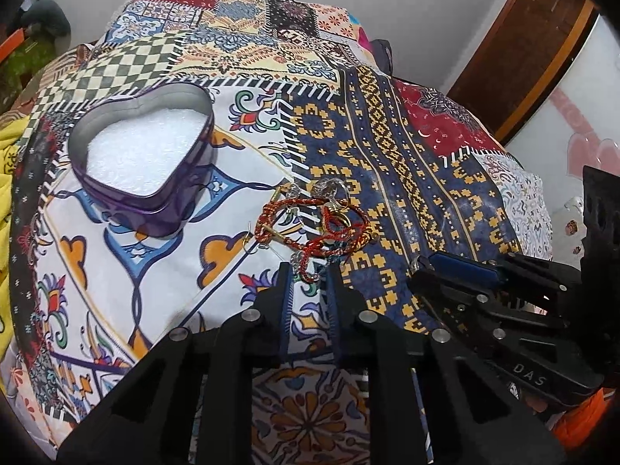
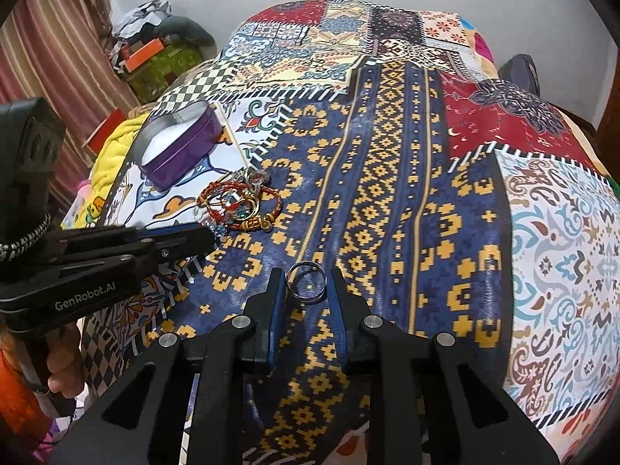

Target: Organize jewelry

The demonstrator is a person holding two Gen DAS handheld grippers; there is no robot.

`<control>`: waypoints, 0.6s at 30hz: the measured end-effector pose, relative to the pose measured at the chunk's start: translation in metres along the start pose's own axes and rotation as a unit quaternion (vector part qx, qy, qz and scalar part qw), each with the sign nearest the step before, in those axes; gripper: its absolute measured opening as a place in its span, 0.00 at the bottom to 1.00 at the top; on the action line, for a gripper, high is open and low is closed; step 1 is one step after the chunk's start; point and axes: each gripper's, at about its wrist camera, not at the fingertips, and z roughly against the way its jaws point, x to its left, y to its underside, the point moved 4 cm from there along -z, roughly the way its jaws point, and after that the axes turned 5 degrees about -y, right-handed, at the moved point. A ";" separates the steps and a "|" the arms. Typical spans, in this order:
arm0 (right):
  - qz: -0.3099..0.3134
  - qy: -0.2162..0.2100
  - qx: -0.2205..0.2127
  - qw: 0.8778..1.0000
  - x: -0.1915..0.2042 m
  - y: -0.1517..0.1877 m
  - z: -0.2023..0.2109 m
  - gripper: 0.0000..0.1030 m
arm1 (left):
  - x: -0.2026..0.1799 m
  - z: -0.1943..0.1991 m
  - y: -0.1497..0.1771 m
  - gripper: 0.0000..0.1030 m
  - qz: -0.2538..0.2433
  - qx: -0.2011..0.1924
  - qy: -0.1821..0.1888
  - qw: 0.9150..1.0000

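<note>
Two grips at once: my right gripper (image 2: 306,283) has its fingers clenched on a silver ring (image 2: 307,281), while my left gripper (image 1: 308,281) pinches a red cord (image 1: 306,267) trailing from the jewelry pile (image 1: 321,221) on the bed (image 1: 391,155). Best lifted slowly, untangling, toward the open heart tin (image 1: 145,155) beyond.

"GenRobot.AI" on left tool (image 2: 211,238), "DAS" on right tool (image 1: 416,267)

Both point steeply down: the left gripper (image 1: 308,271) has its jaws narrowed, while the right gripper (image 2: 306,279) is clamped (pads (image 2: 276,290) pressing each side) on something small.
</note>
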 end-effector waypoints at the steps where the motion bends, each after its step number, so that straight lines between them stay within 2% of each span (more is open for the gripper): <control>1: -0.002 0.000 -0.001 1.000 -0.001 0.000 0.001 0.19 | 0.000 -0.001 -0.001 0.10 0.003 0.002 0.005 1.000; 3: -0.005 0.002 -0.004 1.000 -0.002 -0.001 0.004 0.19 | 0.001 -0.003 0.000 0.05 0.011 0.007 0.016 1.000; 6: -0.007 0.004 -0.009 1.000 -0.004 -0.002 0.008 0.19 | 0.000 -0.003 0.000 0.01 0.014 0.005 0.011 1.000; 11: -0.008 0.007 -0.019 1.000 -0.004 -0.005 0.018 0.19 | -0.006 0.006 0.004 0.01 0.008 -0.001 0.003 1.000; 18: -0.007 0.012 -0.041 0.999 0.000 -0.010 0.034 0.19 | -0.007 0.034 0.002 0.01 0.006 -0.031 -0.004 0.999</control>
